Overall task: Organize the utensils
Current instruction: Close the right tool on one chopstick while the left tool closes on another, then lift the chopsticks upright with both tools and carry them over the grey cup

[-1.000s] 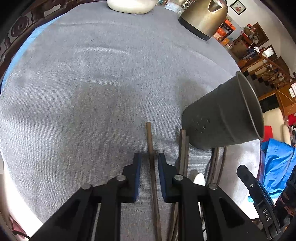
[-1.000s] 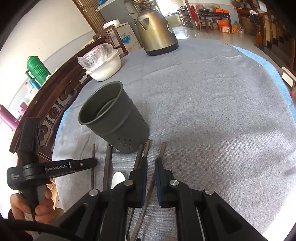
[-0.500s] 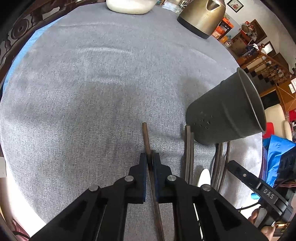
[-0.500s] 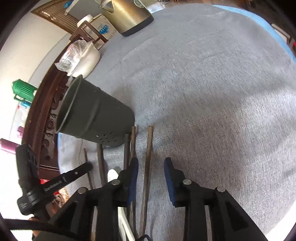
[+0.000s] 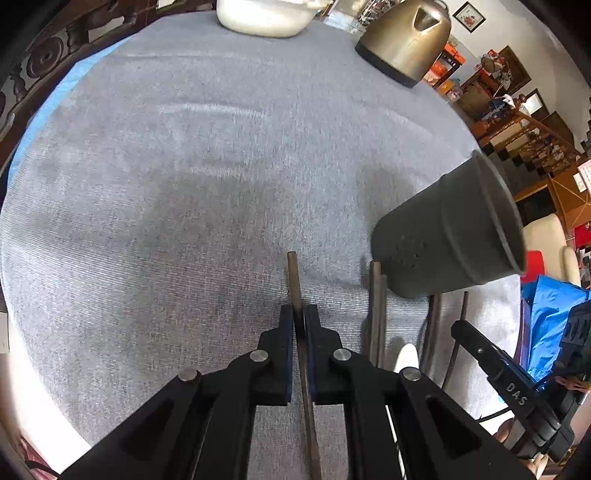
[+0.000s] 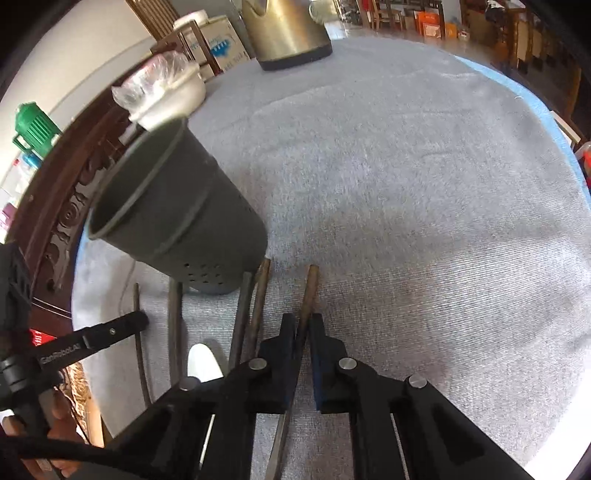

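A dark grey perforated utensil holder (image 5: 450, 229) stands on the grey tablecloth; it also shows in the right wrist view (image 6: 173, 218). Several dark brown chopsticks lie in front of it. My left gripper (image 5: 299, 317) is shut on one chopstick (image 5: 293, 273), which points away from me. My right gripper (image 6: 303, 328) is closed around a chopstick (image 6: 308, 288) at the right end of the row. More chopsticks (image 5: 375, 295) (image 6: 255, 295) and a white spoon (image 5: 406, 356) (image 6: 201, 360) lie beside it.
A brass kettle (image 5: 406, 40) (image 6: 288, 29) stands at the back of the round table. A white bowl (image 5: 266, 18) covered with plastic (image 6: 166, 92) stands near it. A carved wooden chair back (image 6: 66, 206) runs along the table's edge.
My left gripper has closed on the chopstick that lay between its fingers. My right gripper opened, shifted right and closed around the rightmost chopstick.
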A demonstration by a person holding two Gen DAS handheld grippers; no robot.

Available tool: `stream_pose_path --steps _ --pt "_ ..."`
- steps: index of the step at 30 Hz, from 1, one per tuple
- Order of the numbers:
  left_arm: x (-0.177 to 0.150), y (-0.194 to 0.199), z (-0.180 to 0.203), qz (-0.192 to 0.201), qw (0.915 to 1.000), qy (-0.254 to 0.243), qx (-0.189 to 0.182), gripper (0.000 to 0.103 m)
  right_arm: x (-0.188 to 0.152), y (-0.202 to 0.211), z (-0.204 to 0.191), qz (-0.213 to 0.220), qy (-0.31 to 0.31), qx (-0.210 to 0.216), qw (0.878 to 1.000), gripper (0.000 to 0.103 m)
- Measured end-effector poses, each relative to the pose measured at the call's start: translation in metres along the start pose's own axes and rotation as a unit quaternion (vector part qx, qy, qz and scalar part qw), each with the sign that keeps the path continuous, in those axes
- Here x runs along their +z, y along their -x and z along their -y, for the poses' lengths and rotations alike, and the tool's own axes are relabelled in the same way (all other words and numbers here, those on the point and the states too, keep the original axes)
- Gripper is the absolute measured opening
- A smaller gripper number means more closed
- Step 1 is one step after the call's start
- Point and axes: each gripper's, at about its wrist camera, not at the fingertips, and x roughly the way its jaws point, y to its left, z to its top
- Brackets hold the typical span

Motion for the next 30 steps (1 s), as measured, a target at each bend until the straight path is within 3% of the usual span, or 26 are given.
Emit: stream_pose_path --steps 7,12,19,23,26,28,30 --pt "0.002 0.056 0.014 0.072 0.9969 -0.026 -0.018 0.005 0.006 0.055 0.004 0.085 0.004 0.036 0.996 0.008" --pt "0.004 0.104 0.034 0.148 0.9869 -0.052 -0.039 0.005 0.008 0.099 0.002 0.180 0.006 0.058 0.982 0.007" --pt "0.021 0.148 0.052 0.219 0.9717 -0.063 -0.063 0.005 0.019 0.147 -0.005 0.263 0.017 0.069 0.962 0.007" --pt "0.028 0.161 0.059 0.230 0.9684 -0.067 -0.069 0.005 0.038 0.131 -0.005 0.207 0.009 0.077 0.975 0.009" --pt "0.021 0.165 0.058 0.229 0.9686 -0.068 -0.068 0.005 0.044 0.090 0.010 0.096 -0.026 0.091 0.991 0.015" --pt "0.018 0.164 0.056 0.226 0.9691 -0.069 -0.072 0.005 0.040 0.060 0.017 0.037 -0.045 0.087 0.994 0.026" --pt "0.013 0.161 0.055 0.223 0.9699 -0.072 -0.067 0.005 0.033 0.036 0.018 -0.004 -0.046 0.082 0.996 0.026"
